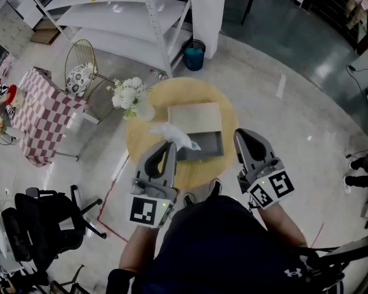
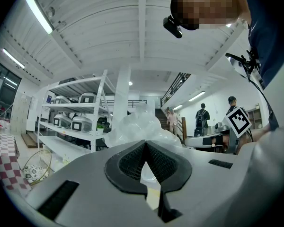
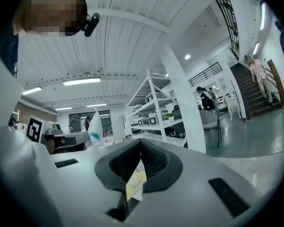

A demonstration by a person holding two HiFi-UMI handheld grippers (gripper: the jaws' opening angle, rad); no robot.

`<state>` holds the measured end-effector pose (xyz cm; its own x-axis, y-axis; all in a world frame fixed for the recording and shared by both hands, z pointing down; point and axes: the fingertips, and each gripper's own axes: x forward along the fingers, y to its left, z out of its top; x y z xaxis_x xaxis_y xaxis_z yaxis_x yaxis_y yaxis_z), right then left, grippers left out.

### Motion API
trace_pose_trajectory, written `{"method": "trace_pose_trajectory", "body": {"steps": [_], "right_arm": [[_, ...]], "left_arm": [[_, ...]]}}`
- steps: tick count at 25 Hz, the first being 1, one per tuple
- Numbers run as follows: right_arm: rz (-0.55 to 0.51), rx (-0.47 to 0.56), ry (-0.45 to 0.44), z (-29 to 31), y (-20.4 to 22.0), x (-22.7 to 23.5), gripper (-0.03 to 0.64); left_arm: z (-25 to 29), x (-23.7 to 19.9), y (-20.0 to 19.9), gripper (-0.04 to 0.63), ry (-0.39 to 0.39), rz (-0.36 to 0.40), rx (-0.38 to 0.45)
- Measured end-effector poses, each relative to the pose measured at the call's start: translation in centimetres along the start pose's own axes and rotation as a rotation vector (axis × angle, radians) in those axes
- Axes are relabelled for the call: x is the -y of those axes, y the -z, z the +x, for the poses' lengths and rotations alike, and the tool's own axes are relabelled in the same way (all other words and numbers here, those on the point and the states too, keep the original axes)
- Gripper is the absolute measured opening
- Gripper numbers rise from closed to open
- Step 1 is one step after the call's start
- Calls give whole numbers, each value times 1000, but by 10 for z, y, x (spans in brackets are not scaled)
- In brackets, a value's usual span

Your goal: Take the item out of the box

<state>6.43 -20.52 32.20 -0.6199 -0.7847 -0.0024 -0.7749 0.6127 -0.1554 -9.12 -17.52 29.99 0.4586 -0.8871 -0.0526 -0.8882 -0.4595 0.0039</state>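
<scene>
An open grey box (image 1: 203, 146) lies on the round yellow table (image 1: 224, 106), with its beige lid (image 1: 194, 116) folded back behind it. My left gripper (image 1: 169, 144) is raised above the box's left side, shut on a crumpled clear plastic bag (image 1: 175, 135). In the left gripper view the bag (image 2: 135, 124) sticks up from between the closed pads (image 2: 132, 162) of that gripper (image 2: 145, 143). My right gripper (image 1: 242, 133) hovers beside the box's right end. Its jaws (image 3: 141, 143) point upward, shut with nothing in them. The bag (image 3: 95, 126) also shows far left in the right gripper view.
A vase of white flowers (image 1: 130, 95) stands at the table's left edge. A checkered table (image 1: 40, 112), a wire chair (image 1: 81, 66) and white shelving (image 1: 129, 8) are behind left. A black office chair (image 1: 43, 225) is at lower left and a blue bin (image 1: 194, 55) behind. People walk in the background.
</scene>
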Motion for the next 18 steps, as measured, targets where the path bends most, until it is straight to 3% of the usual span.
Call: {"method": "trace_pose_trajectory", "body": {"steps": [18], "right_arm": [[8, -8, -11, 0, 4, -2, 8]], "left_arm": [[0, 0, 3, 15, 0, -1, -7]]}}
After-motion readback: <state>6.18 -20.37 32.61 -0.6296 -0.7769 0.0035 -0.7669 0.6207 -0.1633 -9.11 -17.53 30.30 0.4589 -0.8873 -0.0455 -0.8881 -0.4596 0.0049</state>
